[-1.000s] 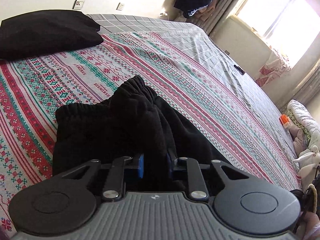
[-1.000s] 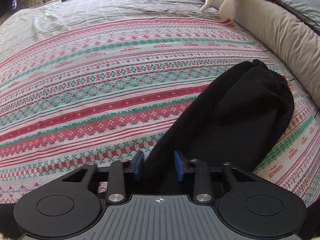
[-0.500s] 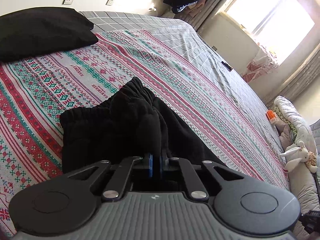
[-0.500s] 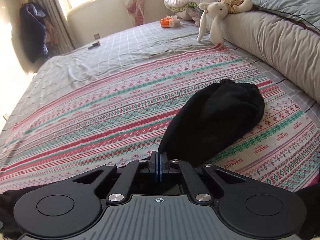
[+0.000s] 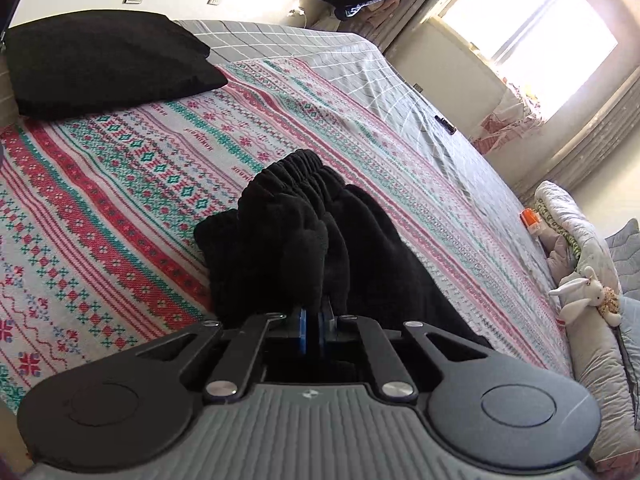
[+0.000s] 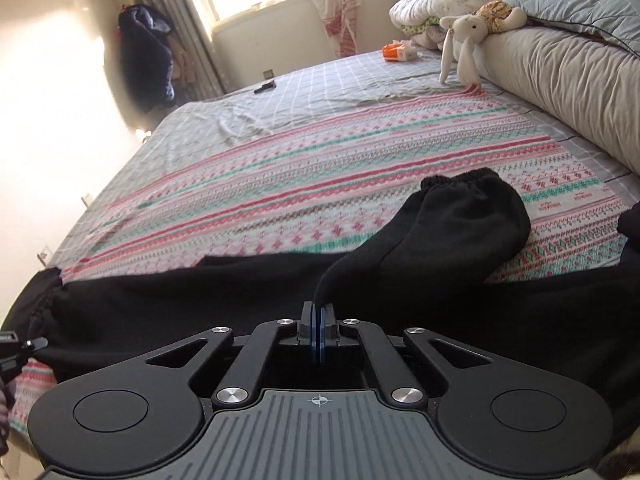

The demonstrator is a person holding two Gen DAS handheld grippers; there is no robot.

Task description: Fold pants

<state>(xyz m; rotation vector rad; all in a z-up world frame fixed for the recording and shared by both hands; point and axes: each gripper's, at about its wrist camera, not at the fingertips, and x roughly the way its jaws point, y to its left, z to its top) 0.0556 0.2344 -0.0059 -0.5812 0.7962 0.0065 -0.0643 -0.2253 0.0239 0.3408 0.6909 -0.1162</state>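
— While scanning the left wrist view from its left edge: what lies there?

— First, a black cushion (image 5: 100,60) at far left on the bed. Next, a striped blanket (image 5: 120,208) in red, green and white, spread across the mattress. Then, at centre, black pants (image 5: 304,240), bunched and lifted, elastic waistband uppermost.

— And the left gripper (image 5: 314,326)?

— Pressed together, blue pads pinching a thick fold of the pants right at the tips. Further right, grey checked sheet (image 5: 360,76), a small orange object (image 5: 531,220) near the pillows, a plush rabbit (image 5: 580,292) at the far right edge.

— Now the right wrist view, again from the left?

— At the left edge, a small part of another black tool, too little to identify. Beyond it, a dark garment (image 6: 146,56) hanging by the curtains near a bright window. Across the lower middle, the pants (image 6: 200,300) stretched as a wide black band over the blanket (image 6: 320,184).

— State of the right gripper (image 6: 319,330)?

— Clamped tight, pads pinching a thin edge of one pant leg; from there, the leg rising rightwards to its elastic cuff, resting on the blanket. Farther right, the plush rabbit (image 6: 466,42) against a long beige bolster (image 6: 568,88).
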